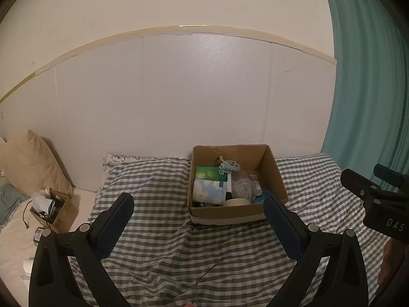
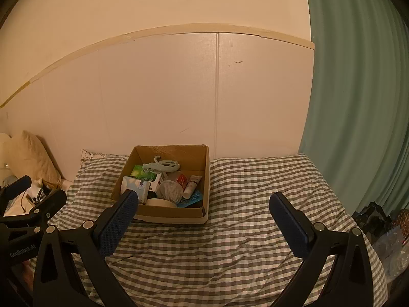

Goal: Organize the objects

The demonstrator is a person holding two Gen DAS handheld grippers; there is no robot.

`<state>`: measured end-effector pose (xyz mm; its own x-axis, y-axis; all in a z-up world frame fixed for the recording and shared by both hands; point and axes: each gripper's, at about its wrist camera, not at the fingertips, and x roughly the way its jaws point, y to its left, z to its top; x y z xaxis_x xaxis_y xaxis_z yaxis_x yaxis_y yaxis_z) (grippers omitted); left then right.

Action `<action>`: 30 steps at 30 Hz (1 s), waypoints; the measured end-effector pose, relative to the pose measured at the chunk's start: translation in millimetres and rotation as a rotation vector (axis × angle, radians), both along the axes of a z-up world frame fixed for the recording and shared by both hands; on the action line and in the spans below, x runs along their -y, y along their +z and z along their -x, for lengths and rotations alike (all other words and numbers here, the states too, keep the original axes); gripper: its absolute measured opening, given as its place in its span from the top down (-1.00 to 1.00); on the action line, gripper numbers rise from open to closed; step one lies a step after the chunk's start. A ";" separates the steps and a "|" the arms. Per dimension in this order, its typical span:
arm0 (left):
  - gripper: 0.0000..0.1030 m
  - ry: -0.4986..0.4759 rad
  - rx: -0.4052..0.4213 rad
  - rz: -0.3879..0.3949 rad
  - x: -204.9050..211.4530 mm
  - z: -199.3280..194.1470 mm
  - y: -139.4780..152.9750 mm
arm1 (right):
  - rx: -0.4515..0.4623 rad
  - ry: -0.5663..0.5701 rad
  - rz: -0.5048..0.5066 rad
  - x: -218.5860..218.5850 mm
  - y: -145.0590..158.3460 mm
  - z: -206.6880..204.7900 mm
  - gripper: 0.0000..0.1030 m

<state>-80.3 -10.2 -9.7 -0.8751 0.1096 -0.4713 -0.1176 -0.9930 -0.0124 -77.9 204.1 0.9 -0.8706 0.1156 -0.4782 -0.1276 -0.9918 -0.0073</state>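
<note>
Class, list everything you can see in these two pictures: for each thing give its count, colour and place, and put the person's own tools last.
cardboard box: one, brown, open, on the checked cover by the wall
checked cover: one, grey and white, over the bed
hanger: one, pale green, on top in the box
green packet: one, in the box, left rear
tube: one, white, in the box, right
tape roll: one, cream, in the box, front
small box: one, brown, left of the bed
pillow: one, beige, far left
curtain: one, teal, right
left claw: open, empty
right claw: open, empty
</note>
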 end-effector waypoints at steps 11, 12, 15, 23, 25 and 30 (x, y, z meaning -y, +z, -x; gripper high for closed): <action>-1.00 0.020 0.002 0.005 1.4 0.7 -1.0 | 0.005 0.001 -0.007 0.8 -0.1 -0.6 -0.99; -1.00 0.024 0.004 0.004 2.0 1.0 -1.3 | 0.006 0.002 -0.007 0.7 -0.1 -0.2 -0.99; -1.00 0.027 0.005 0.001 3.6 1.1 -1.5 | 0.007 0.004 -0.007 0.4 -0.4 0.3 -0.99; -1.00 0.023 -0.002 0.010 2.1 0.9 -1.5 | 0.009 0.008 -0.013 1.8 -2.4 1.3 -0.99; -1.00 0.025 -0.002 0.010 1.6 0.8 -1.5 | 0.008 0.008 -0.010 1.5 -2.8 1.4 -0.99; -1.00 0.026 -0.002 0.010 1.2 0.7 -1.4 | 0.010 0.009 -0.007 0.8 -3.2 1.6 -0.99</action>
